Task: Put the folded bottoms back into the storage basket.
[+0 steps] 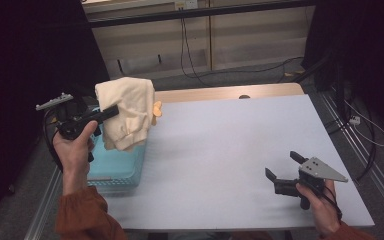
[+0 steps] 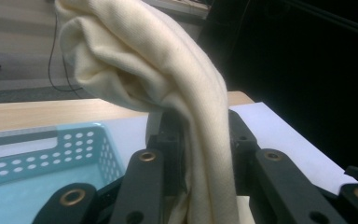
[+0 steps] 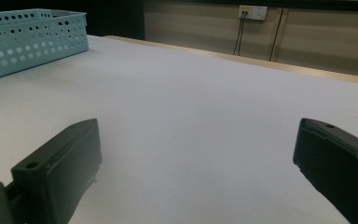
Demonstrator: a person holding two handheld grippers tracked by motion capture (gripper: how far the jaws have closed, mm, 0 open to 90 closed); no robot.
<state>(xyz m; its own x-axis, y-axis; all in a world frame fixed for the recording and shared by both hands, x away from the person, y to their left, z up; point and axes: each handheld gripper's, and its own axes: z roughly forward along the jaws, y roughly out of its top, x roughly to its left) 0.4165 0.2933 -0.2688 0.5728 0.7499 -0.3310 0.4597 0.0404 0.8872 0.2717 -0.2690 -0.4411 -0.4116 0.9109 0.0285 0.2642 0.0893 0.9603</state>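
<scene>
Item: cream knitted cloth garment (image 1: pixel 126 112), bunched, hanging above the near rim of the basket, clear of the counter.
Holder: left gripper (image 1: pixel 111 111), jaws clamped tight on a fold of the garment.
Progress: garment lifted over the basket; by my reading, laying it out on the counter is left.
Container: pale blue perforated plastic basket (image 1: pixel 117 167) at the left edge of the white-covered counter (image 1: pixel 230 145); contents hidden by the cloth.
Spare: right gripper (image 1: pixel 282 167), jaws wide apart, holding nothing, low over the counter.

Left hand (image 1: pixel 74 149) raised, black two-fingered left gripper (image 1: pixel 111 111) pointing level, fingers clamped together on something, right hand (image 1: pixel 322 204) held low, black right gripper (image 1: pixel 284 166) fingers spread wide
</scene>
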